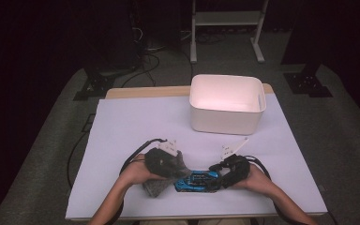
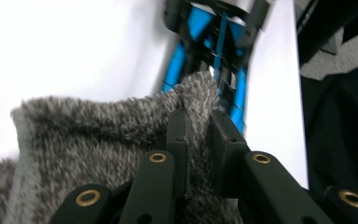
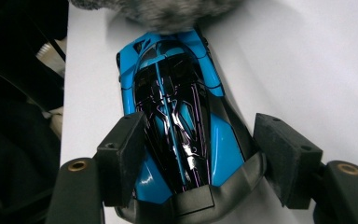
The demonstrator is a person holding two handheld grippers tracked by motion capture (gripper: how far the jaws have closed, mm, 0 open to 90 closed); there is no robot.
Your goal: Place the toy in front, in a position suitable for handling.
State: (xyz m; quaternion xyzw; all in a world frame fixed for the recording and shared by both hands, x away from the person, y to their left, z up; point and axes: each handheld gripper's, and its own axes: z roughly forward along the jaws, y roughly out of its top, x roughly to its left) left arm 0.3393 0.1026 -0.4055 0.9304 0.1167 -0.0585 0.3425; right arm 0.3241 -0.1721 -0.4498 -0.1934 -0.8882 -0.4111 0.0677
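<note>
- Black jaws of the left gripper (image 2: 198,140) are pinching a fold of fuzzy grey cloth (image 2: 98,135) between their pads, clamped tight so the cloth is standing up in a soft ridge.
- Beyond that ridge, the blue toy car (image 2: 209,51) is lying just ahead of the cloth's raised corner, which judging from this placement is being brought to the car to wipe it.
- From above, the left gripper (image 1: 166,161) is sitting at the near edge of the white table (image 1: 136,122) with the cloth (image 1: 157,186) draping below it and touching the car's end.
- The right gripper (image 3: 209,158) is straddling the other end of the car (image 3: 177,107); its jaws are standing either side of the body, the left pad appearing to touch the flank while the right pad is still apart, so they are open and not yet clamping.
- That straddle is probably meant to steady the car against the push of the cloth.
- The car (image 1: 198,181) is glossy hard plastic, low and wedge-shaped, bright blue with a black canopy and thin purple lines.
- The cloth is a plush, speckled grey pile with a paler hem.
- A white rectangular plastic bin (image 1: 227,104) with rounded corners is standing well apart at the far side of the table.
</note>
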